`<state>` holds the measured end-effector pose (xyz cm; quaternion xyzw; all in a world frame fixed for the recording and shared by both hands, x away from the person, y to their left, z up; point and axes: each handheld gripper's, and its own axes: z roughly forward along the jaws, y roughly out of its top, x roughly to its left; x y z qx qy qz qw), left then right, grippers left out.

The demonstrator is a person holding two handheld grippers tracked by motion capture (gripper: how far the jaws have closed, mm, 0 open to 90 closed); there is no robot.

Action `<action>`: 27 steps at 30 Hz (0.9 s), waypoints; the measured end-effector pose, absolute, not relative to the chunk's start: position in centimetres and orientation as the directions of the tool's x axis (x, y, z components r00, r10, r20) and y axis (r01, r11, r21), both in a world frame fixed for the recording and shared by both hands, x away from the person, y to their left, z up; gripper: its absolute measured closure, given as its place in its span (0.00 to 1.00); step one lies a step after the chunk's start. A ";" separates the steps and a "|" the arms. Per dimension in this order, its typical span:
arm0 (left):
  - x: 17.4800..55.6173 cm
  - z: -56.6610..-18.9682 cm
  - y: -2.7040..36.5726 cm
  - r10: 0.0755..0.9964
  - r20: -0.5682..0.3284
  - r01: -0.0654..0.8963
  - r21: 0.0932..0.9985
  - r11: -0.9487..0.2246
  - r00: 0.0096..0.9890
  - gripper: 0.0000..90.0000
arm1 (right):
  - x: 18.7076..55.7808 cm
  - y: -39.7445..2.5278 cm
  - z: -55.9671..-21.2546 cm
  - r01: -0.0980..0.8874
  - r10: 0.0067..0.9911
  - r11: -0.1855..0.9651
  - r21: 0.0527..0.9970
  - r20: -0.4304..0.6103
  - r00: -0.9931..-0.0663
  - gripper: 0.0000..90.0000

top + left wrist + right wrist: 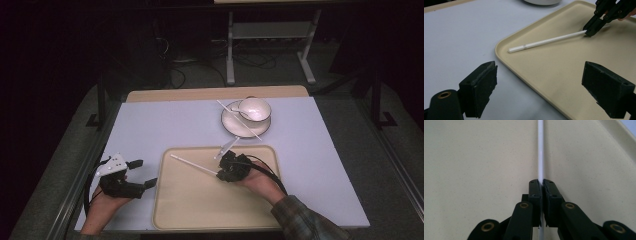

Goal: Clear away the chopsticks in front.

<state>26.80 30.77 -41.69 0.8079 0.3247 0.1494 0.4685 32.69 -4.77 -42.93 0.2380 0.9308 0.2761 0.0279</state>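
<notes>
Right claw (541,185): I pinch one white stick (192,164) tight, low over the tray (190,205).
Left claw (544,87): wide apart, holding nothing, beside the tray.
Risk: I think the thin stick may slip or twist out.
Count: two sticks, one cup (255,108), one saucer (231,121), one tray.

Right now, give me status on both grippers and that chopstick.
Right gripper shut on white chopstick, over the beige tray. Left gripper open, idle beside tray. Second chopstick across the saucer. Nothing blocking.
</notes>
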 end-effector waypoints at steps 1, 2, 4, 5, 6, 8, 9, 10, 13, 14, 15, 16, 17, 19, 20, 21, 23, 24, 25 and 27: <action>26.8 -41.7 30.8 0.665 -0.062 0.385 0.854 -0.350 0.744 0.13 | 32.7 -4.8 -42.9 0.428 0.459 0.732 0.530 0.081 -0.885 0.94; 26.8 -41.7 30.7 0.665 -0.062 0.385 0.854 -0.351 0.744 0.13 | 32.7 -4.8 -42.8 0.429 0.460 0.729 0.534 0.082 -0.884 0.93; 26.8 -41.7 30.7 0.665 -0.063 0.385 0.854 -0.349 0.744 0.13 | 32.7 -5.0 -42.7 0.426 0.458 0.725 0.541 0.083 -0.885 0.91; 26.8 -41.7 30.7 0.666 -0.063 0.385 0.854 -0.349 0.743 0.13 | 32.6 -5.0 -42.7 0.430 0.461 0.720 0.544 0.088 -0.883 0.90; 26.8 -41.7 30.7 0.666 -0.063 0.386 0.854 -0.349 0.743 0.13 | 32.6 -5.2 -42.6 0.430 0.461 0.718 0.548 0.089 -0.883 0.89; 26.8 -41.7 30.6 0.665 -0.061 0.385 0.853 -0.353 0.744 0.14 | 32.7 -5.4 -42.5 0.435 0.464 0.710 0.554 0.096 -0.881 0.89; 26.8 -41.7 30.6 0.664 -0.060 0.384 0.853 -0.354 0.745 0.14 | 32.7 -5.5 -42.4 0.436 0.466 0.708 0.556 0.096 -0.879 0.89; 26.8 -41.7 30.6 0.663 -0.059 0.384 0.852 -0.356 0.746 0.14 | 32.7 -5.6 -42.4 0.436 0.467 0.706 0.558 0.096 -0.879 0.90; 26.8 -41.7 30.5 0.664 -0.058 0.385 0.851 -0.358 0.746 0.14 | 32.7 -6.1 -42.2 0.438 0.469 0.702 0.561 0.098 -0.878 0.97; 26.8 -41.7 30.5 0.664 -0.059 0.386 0.850 -0.358 0.745 0.14 | 32.7 -6.3 -42.2 0.444 0.474 0.698 0.561 0.102 -0.875 0.99; 26.9 -41.7 30.5 0.665 -0.058 0.387 0.849 -0.359 0.745 0.14 | 32.7 -6.5 -42.2 0.445 0.474 0.700 0.559 0.103 -0.874 0.99; 26.9 -41.7 30.5 0.666 -0.059 0.388 0.849 -0.359 0.744 0.14 | 32.7 -6.8 -42.2 0.446 0.475 0.702 0.555 0.101 -0.874 0.99; 26.9 -41.8 30.6 0.666 -0.060 0.389 0.849 -0.358 0.743 0.14 | 32.7 -7.0 -42.3 0.449 0.478 0.703 0.551 0.101 -0.873 0.99; 26.9 -41.7 30.6 0.667 -0.060 0.390 0.848 -0.358 0.742 0.14 | 32.8 -7.6 -42.4 0.456 0.483 0.703 0.546 0.105 -0.870 0.99; 26.9 -41.7 30.6 0.667 -0.060 0.390 0.849 -0.358 0.742 0.14 | 32.7 -7.8 -42.5 0.460 0.485 0.702 0.544 0.108 -0.868 0.99; 26.9 -41.8 30.6 0.667 -0.060 0.390 0.848 -0.358 0.742 0.14 | 32.7 -8.0 -42.6 0.460 0.482 0.703 0.543 0.112 -0.869 0.99; 26.9 -41.8 30.6 0.667 -0.060 0.391 0.847 -0.359 0.743 0.14 | 32.4 -8.1 -42.8 0.462 0.478 0.706 0.537 0.122 -0.870 0.99; 26.9 -41.8 30.6 0.667 -0.060 0.391 0.847 -0.360 0.743 0.14 | 32.3 -8.2 -42.9 0.461 0.474 0.710 0.532 0.122 -0.872 0.99; 26.9 -41.8 30.6 0.666 -0.058 0.390 0.847 -0.361 0.743 0.14 | 32.2 -8.2 -43.0 0.462 0.472 0.711 0.530 0.127 -0.872 0.99; 26.9 -41.8 30.5 0.666 -0.059 0.390 0.847 -0.361 0.744 0.14 | 31.9 -8.1 -43.1 0.458 0.462 0.714 0.529 0.135 -0.876 0.99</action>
